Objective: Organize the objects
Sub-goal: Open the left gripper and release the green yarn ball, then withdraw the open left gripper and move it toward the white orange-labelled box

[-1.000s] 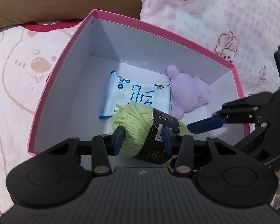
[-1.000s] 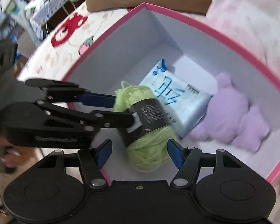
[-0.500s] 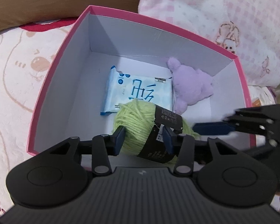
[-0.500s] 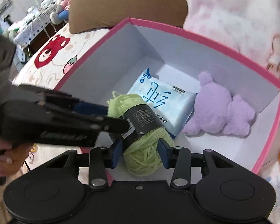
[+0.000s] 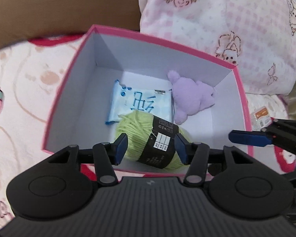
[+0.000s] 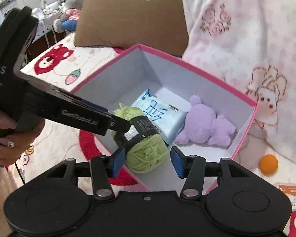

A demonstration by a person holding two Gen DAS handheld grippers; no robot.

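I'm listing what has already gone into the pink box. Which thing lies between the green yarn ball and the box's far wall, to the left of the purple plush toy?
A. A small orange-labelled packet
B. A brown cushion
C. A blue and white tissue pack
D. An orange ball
C: in the left wrist view the tissue pack lies flat on the floor of the pink box, behind the yarn ball and beside the purple plush toy.

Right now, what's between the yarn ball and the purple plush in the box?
The blue-white tissue pack partly fills the gap between green yarn ball and purple plush; bare box floor nearer, right wrist view.
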